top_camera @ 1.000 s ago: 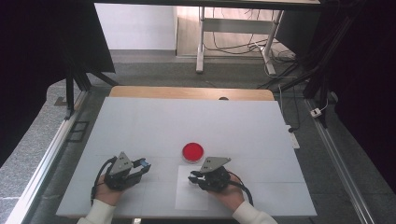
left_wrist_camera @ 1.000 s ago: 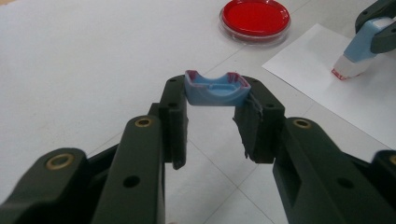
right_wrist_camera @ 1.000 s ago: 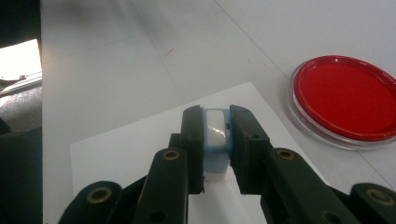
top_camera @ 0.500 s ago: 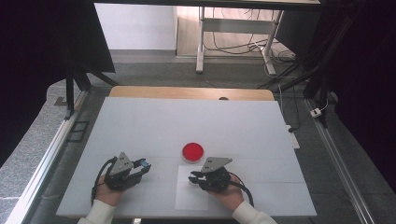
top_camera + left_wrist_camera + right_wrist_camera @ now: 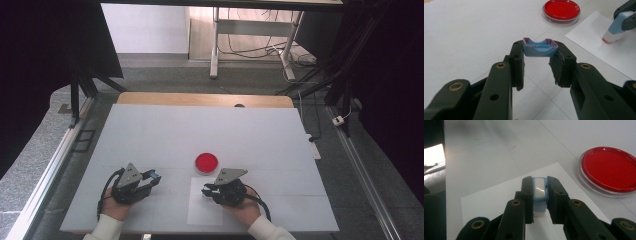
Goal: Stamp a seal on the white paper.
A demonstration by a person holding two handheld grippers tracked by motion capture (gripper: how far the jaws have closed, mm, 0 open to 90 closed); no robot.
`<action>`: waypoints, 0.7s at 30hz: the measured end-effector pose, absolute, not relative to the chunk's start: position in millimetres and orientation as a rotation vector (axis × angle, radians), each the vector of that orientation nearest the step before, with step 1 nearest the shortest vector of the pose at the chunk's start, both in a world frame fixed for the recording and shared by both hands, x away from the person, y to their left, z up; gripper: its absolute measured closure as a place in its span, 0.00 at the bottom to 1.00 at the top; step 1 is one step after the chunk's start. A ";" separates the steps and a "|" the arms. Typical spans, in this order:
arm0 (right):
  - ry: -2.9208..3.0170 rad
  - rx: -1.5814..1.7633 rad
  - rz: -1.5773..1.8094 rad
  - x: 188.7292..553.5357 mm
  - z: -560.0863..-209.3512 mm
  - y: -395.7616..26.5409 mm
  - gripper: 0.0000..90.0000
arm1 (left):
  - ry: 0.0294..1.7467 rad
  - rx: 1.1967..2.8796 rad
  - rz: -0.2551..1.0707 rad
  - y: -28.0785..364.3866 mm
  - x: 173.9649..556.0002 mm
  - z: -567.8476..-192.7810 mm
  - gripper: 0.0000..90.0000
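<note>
A small blue cap (image 5: 539, 47) with red-stained rims sits clamped between the jaws of my left gripper (image 5: 539, 53), a little above the white table; from above, that gripper (image 5: 153, 177) lies at the front left. My right gripper (image 5: 539, 188) is shut on a blue stamp (image 5: 539, 195), held upright with its lower end touching the white paper sheet (image 5: 489, 202). In the high view the right gripper (image 5: 206, 190) rests over the sheet (image 5: 207, 212). The left gripper view shows the stamp (image 5: 615, 27) with a red-stained base. A round red ink dish (image 5: 206, 162) stands just beyond the sheet.
The white table top (image 5: 150, 130) stretches wide behind the dish, with a wooden strip (image 5: 200, 99) along its far edge. Metal rails run down both sides. Beyond the table are a stand's legs and cables (image 5: 295, 55) on the floor.
</note>
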State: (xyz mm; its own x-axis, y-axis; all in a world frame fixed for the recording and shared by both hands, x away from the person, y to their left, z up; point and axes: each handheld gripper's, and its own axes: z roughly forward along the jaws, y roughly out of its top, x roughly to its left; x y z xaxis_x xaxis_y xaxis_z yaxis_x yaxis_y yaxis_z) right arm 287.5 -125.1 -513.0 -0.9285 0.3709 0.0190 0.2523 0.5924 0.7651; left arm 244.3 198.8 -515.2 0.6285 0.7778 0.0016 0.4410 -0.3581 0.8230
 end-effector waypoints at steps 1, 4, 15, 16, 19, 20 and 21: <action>2.671 0.532 1.261 287.4 -513.5 -125.1 0.84 | 0.957 2.003 0.505 198.9 244.3 -515.2 0.71; 2.670 0.528 1.263 287.5 -513.8 -125.4 0.84 | 0.959 2.002 0.504 199.1 244.3 -515.2 0.71; 2.663 0.521 1.270 286.8 -514.5 -125.2 0.84 | 0.955 2.004 0.503 199.2 244.3 -515.2 0.71; 2.664 0.515 1.264 286.7 -514.2 -125.2 0.84 | 0.955 2.003 0.504 199.2 244.4 -515.1 0.71; 2.661 0.490 1.236 285.1 -512.8 -123.2 0.84 | 0.958 2.001 0.505 199.8 244.7 -515.1 0.71; 2.659 0.466 1.223 284.2 -512.0 -121.9 0.84 | 0.958 2.002 0.504 200.0 245.0 -515.2 0.71; 2.658 0.450 1.208 283.4 -511.2 -121.1 0.84 | 0.959 2.003 0.504 200.0 245.3 -515.5 0.71</action>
